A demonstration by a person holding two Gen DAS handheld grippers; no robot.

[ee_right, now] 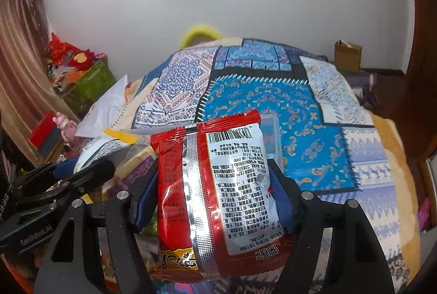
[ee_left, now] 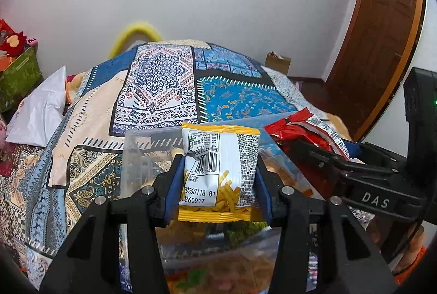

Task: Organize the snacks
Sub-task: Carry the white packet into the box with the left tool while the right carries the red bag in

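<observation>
Left wrist: left gripper point(ee_left: 218, 179) jaws clamp yellow snack packet point(ee_left: 218, 171); right gripper point(ee_right: 213, 193) jaws clamp red packet point(ee_right: 213, 184).

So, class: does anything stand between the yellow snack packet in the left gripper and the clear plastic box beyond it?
Nothing visible does. The left gripper holds the yellow snack packet directly over the clear plastic box, whose open top shows behind it. The red packet in the right gripper hangs off to the right.
</observation>
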